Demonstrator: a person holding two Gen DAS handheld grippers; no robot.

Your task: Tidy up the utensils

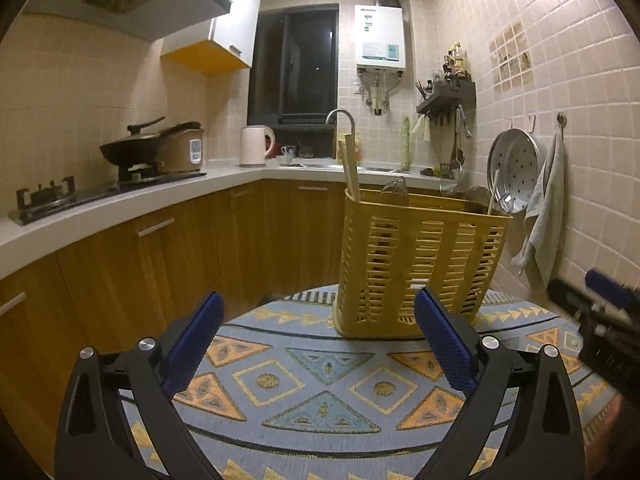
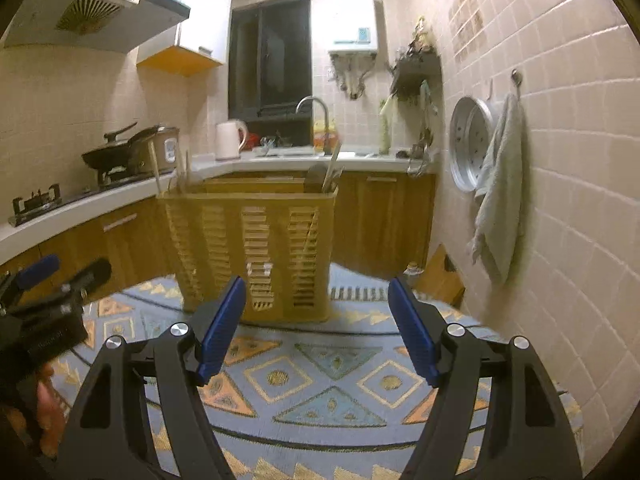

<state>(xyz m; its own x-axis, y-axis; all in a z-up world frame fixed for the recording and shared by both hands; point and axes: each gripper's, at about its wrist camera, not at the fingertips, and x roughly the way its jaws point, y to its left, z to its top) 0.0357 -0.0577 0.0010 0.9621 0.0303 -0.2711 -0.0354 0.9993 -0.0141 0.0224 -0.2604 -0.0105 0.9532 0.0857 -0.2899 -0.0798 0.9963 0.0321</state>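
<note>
One yellow utensil basket (image 1: 420, 264) at 12 o'clock on patterned table (image 1: 312, 400); left gripper (image 1: 320, 344), right gripper (image 2: 318, 320), fingers wide, empty.

Bare patterned table (image 1: 320, 364) lies free before my spread fingers (image 1: 444, 344); the slotted yellow basket (image 1: 416, 260) blocks the far side, its upright utensils (image 1: 351, 168) crowding its mouth.

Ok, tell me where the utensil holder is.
The yellow slatted utensil holder stands on the patterned tablecloth, ahead of both open grippers: right of centre in the left view, left of centre in the right.
</note>
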